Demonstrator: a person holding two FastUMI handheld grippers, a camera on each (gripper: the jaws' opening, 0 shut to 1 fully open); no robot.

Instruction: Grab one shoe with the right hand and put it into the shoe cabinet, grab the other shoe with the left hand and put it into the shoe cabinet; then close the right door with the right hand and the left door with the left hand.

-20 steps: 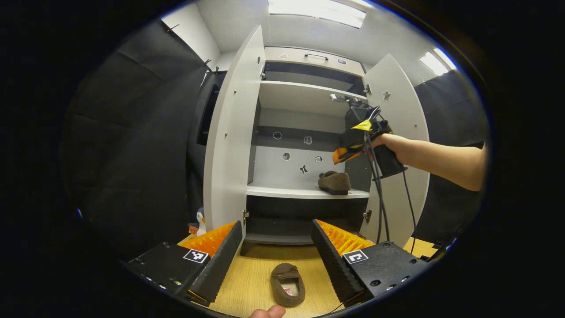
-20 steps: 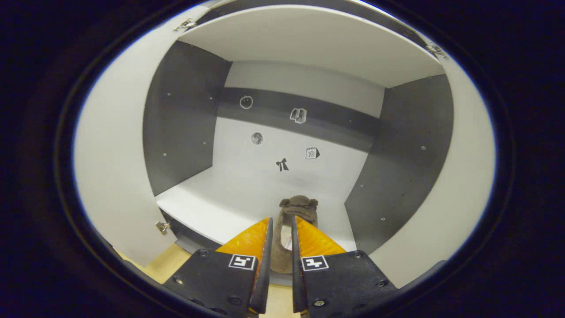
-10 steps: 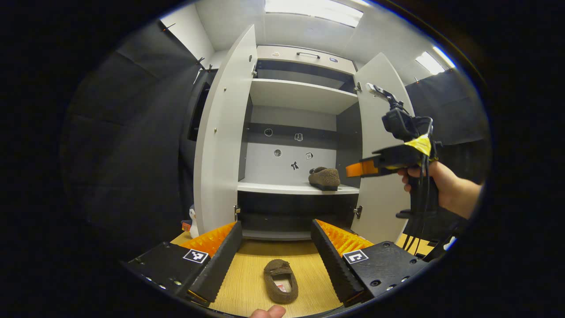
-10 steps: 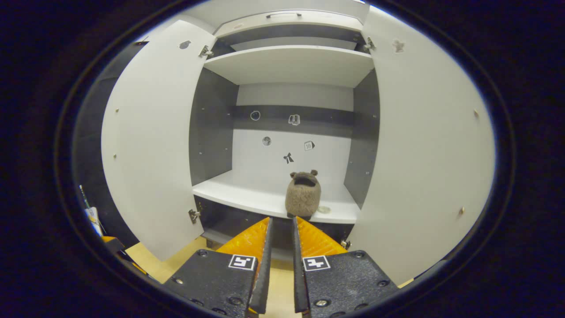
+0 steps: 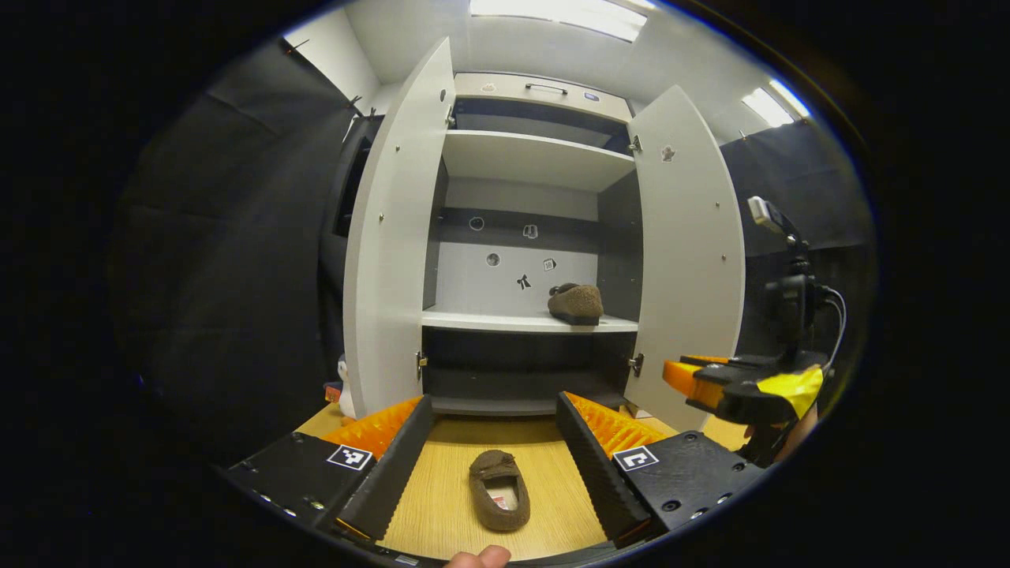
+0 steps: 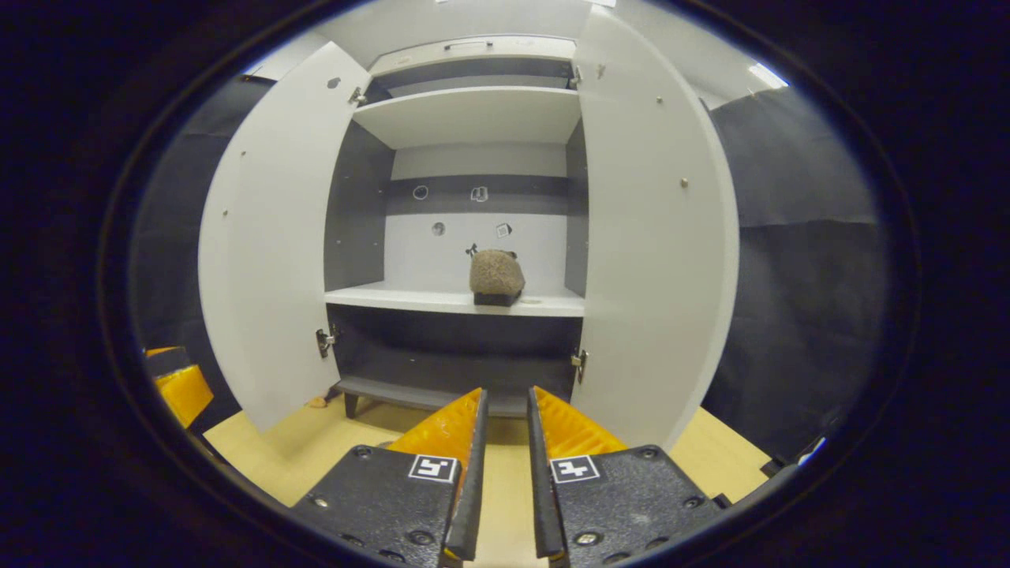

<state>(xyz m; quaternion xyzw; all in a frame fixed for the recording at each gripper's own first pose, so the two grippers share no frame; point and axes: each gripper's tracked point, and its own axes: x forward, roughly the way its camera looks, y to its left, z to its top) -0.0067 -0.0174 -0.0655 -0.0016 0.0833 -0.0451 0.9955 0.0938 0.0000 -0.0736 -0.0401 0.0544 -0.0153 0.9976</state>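
Note:
The white shoe cabinet (image 5: pixel 521 158) stands with both doors open. One brown fuzzy shoe (image 5: pixel 576 304) rests on the right part of the middle shelf (image 6: pixel 410 298), seen heel-on as shoe (image 6: pixel 495 274) in the right gripper view. The other brown shoe (image 5: pixel 497 489) lies on the wooden floor, below and between the fingers of my open left gripper (image 5: pixel 494 399), untouched. My right gripper (image 6: pixel 506 392) is shut with only a narrow slit and holds nothing. It hangs low, well back from the cabinet, and appears as right gripper (image 5: pixel 710 386) beside the right door (image 5: pixel 686 260).
The left door (image 5: pixel 387 252) swings far out. A small penguin toy (image 5: pixel 345 386) sits on the floor (image 5: pixel 442 505) by its foot. Black cloth walls close both sides. A fingertip (image 5: pixel 477 558) pokes in at the bottom. The left gripper (image 6: pixel 177 386) peeks in at left.
My right gripper has drawn back out of the cabinet and dropped low to the right, leaving the shoe on the shelf. The left gripper stays open over the floor shoe.

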